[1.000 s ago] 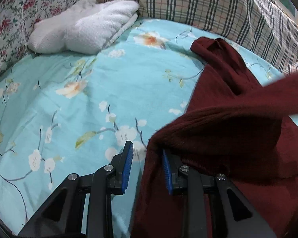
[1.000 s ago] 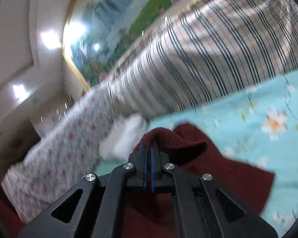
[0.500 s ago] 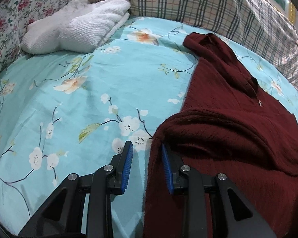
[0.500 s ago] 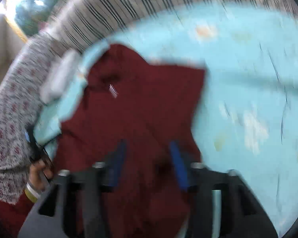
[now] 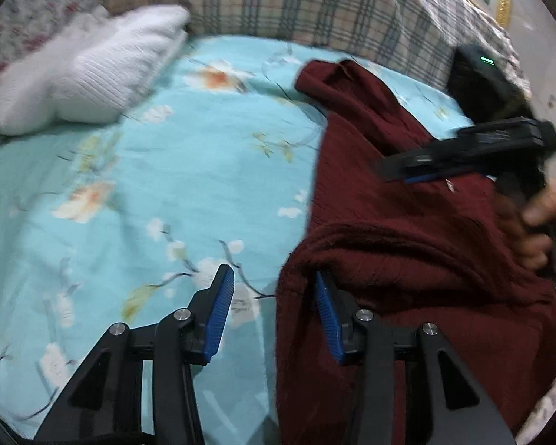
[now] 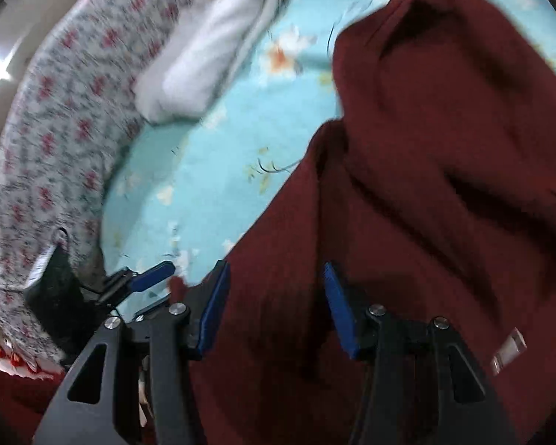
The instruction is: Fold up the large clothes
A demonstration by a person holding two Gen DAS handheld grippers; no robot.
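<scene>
A dark red knit sweater (image 5: 407,230) lies on the light blue floral bedsheet (image 5: 166,185), with a sleeve folded across its body. My left gripper (image 5: 274,307) is open at the sweater's left edge, its right finger against the fold. My right gripper (image 6: 274,304) is open and empty just above the sweater (image 6: 426,148). The right gripper also shows side-on in the left wrist view (image 5: 400,176), over the sweater's chest. The left gripper shows at the lower left of the right wrist view (image 6: 144,280).
A folded white towel (image 5: 81,78) lies at the back left of the bed. A plaid pillow (image 5: 315,7) and a floral pillow (image 6: 55,129) line the far and left sides. A white label (image 6: 507,352) sits on the sweater.
The right gripper let go of the sleeve, opened, and swung down over the sweater. The sleeve now lies folded across the body. The left gripper stayed open at the sweater's left edge.
</scene>
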